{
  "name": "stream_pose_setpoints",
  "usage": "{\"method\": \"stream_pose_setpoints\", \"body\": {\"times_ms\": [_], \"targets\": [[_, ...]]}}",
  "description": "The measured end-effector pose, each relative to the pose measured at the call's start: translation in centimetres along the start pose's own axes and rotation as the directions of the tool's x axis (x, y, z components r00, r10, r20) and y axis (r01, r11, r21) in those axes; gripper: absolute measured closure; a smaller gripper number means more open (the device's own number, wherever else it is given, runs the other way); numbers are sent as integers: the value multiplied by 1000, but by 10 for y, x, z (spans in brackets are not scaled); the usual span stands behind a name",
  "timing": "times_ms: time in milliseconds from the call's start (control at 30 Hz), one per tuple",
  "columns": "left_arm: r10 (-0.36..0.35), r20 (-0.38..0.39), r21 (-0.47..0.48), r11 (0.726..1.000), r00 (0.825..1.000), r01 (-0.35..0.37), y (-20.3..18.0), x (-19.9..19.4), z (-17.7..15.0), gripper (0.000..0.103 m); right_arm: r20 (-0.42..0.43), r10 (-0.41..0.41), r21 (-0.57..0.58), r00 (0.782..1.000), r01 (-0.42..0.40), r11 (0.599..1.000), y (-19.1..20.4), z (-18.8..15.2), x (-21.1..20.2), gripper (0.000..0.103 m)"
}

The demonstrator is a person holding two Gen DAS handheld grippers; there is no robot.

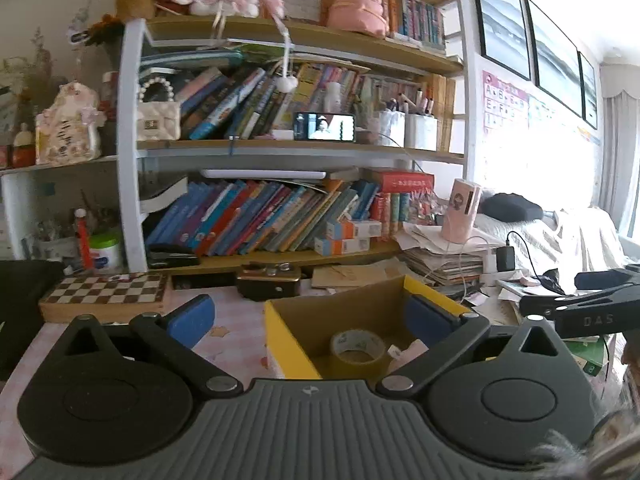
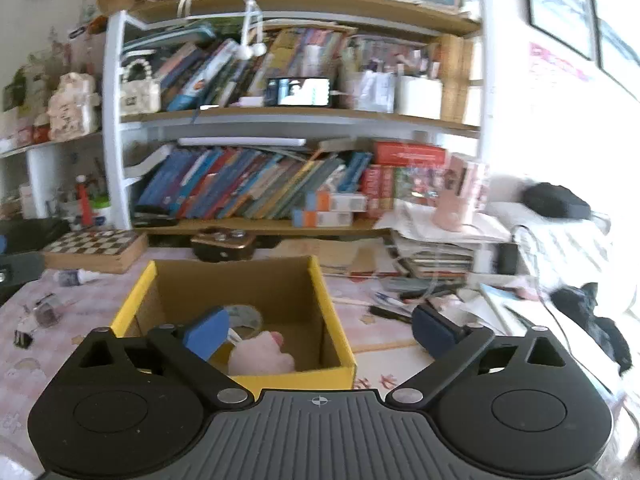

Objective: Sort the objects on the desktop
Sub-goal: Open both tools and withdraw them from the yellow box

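Both the left gripper [image 1: 308, 320] and the right gripper [image 2: 320, 330] stand with jaws wide apart and empty, hovering at the near side of the yellow-rimmed cardboard box [image 2: 332, 320] in the middle of the counter [image 2: 72, 312]. The box already holds a tape roll [image 1: 357, 347] lying flat, its hole pointing up, and a pink soft item [image 2: 262, 354] with no clear long axis. For the next pick, likely the binder clip [image 2: 23, 338] near the counter's left edge, approach with jaws spread and close across its narrow width.
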State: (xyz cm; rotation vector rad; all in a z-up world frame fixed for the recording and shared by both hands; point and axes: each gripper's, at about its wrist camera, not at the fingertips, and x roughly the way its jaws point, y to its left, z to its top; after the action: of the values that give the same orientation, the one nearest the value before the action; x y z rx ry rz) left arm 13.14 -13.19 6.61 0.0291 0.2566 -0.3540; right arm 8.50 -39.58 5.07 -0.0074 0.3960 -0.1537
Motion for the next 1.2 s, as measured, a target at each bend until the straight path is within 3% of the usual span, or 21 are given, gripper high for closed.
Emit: {"method": "stream_pose_setpoints", "body": {"times_ms": [333,500,833,1200], "targets": [[-20,-47,6,1000,999,20,35,-32,-30,0,-55,-87,40,995,89,995,50,-37,-36,1],[-9,-108,6,1000,994,10,61,-46,-48,0,-96,-116,67,989,122,990,84,-54,-52,1],[-59,-150,17,998,987,62,107,-69,-60,0,-181,-78,93,980,96,991,152,-74,-63,1],[-25,-206,11,1000,978,28,161,-91,-76,0,-218,3,82,976,16,997,214,-83,-65,1]]}}
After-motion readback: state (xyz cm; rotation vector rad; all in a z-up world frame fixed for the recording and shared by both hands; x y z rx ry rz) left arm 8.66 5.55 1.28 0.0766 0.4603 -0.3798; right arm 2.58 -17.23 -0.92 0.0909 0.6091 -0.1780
